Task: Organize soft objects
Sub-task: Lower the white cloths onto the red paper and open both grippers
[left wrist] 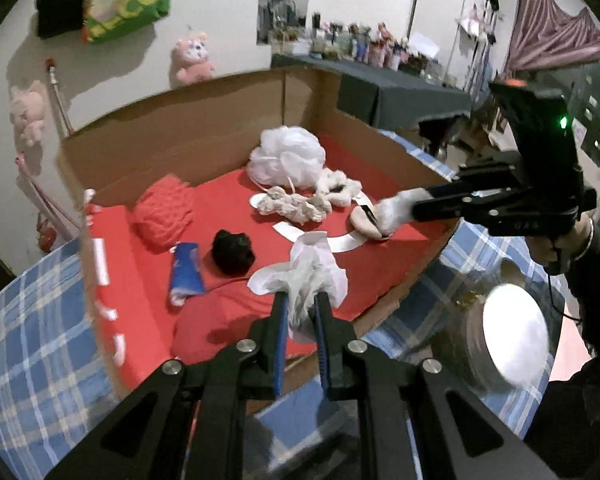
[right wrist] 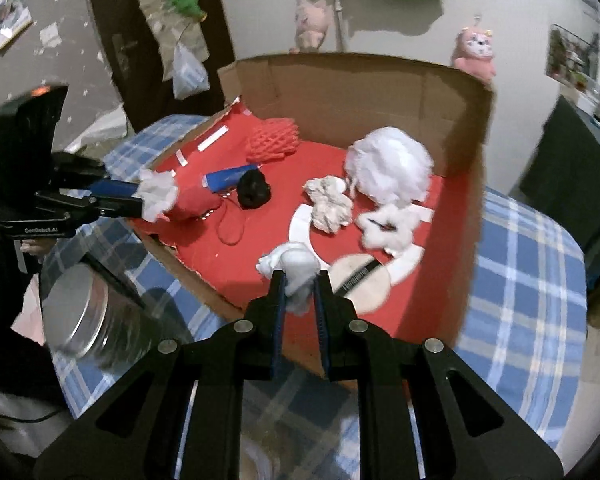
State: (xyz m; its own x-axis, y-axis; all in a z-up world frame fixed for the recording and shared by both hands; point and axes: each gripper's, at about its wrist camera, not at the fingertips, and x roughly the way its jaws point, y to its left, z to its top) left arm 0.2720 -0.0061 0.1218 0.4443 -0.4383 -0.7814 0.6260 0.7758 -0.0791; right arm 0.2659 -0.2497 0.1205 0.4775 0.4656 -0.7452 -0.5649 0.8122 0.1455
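Note:
My left gripper (left wrist: 301,298) is shut on a crumpled white plastic sheet (left wrist: 312,264), held above the near edge of the red-lined cardboard box (left wrist: 180,136). In the right wrist view the left gripper (right wrist: 140,197) shows at the left with that sheet (right wrist: 158,194). My right gripper (right wrist: 299,276) is shut on a white fluffy tuft (right wrist: 296,266) over the box's near side. It also appears in the left wrist view (left wrist: 414,206) with the tuft (left wrist: 394,210). Inside lie a white mesh pouf (right wrist: 388,168), a cream rope bundle (right wrist: 330,202) and a black pompom (right wrist: 254,190).
Also in the box are a red knit piece (right wrist: 272,140), a blue tube (right wrist: 228,176), a red pouch with a cord (right wrist: 192,202), a fluffy white ring (right wrist: 388,226) and a beige round pad (right wrist: 364,280). A jar with a metal lid (right wrist: 76,312) stands on the blue plaid cloth (right wrist: 520,264).

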